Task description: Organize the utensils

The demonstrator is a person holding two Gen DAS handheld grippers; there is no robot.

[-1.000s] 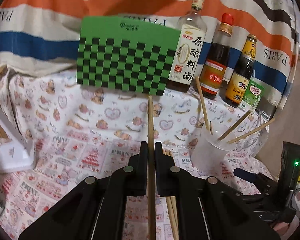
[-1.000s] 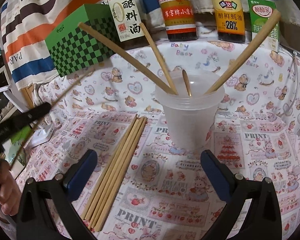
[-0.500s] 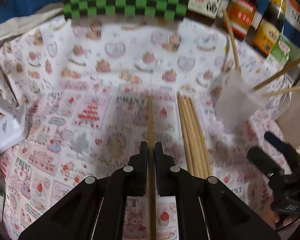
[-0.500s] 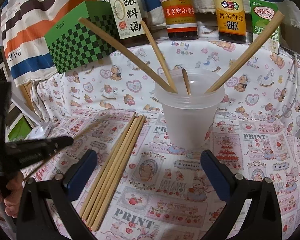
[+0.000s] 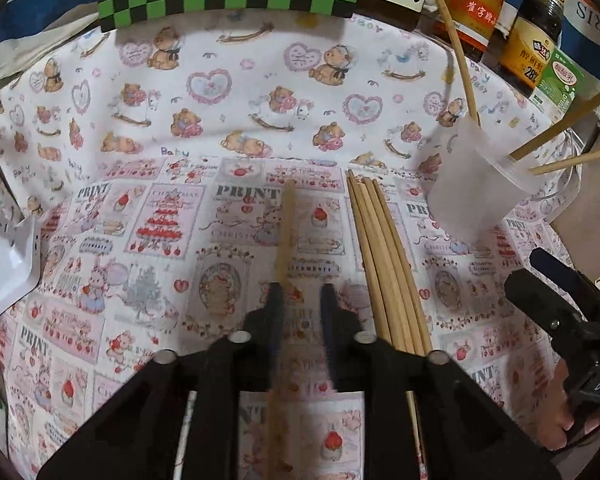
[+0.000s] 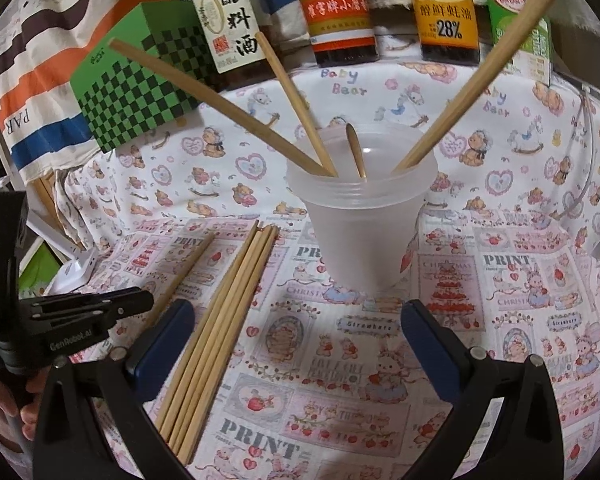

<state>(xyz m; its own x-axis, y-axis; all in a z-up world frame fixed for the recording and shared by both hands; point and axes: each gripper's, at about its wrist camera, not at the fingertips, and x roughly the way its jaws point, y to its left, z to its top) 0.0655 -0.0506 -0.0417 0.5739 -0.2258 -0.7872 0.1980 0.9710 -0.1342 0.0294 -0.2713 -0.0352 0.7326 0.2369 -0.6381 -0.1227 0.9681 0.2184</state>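
Note:
A translucent plastic cup [image 6: 360, 232] [image 5: 468, 184] stands on the printed cloth with several wooden chopsticks leaning in it. A bundle of chopsticks [image 5: 384, 260] [image 6: 220, 320] lies flat to the cup's left. My left gripper [image 5: 302, 290] points down at the cloth left of the bundle, and its jaws are opening. One blurred chopstick [image 5: 286, 220] [image 6: 180, 276] runs between them along the left finger, with a gap to the right pad. My right gripper [image 6: 292, 316] stands wide open in front of the cup with nothing between its fingers.
A green checkered box [image 6: 140, 80] and three sauce bottles [image 6: 336, 12] stand along the back, with a green carton [image 6: 516, 28] at the right. A white plastic object [image 5: 4, 264] lies at the cloth's left edge. A striped cloth hangs behind.
My left gripper tipped down and sank toward the cloth, carrying the chopstick it held. Its jaws were shut on that chopstick and have now parted. The right gripper stayed put.

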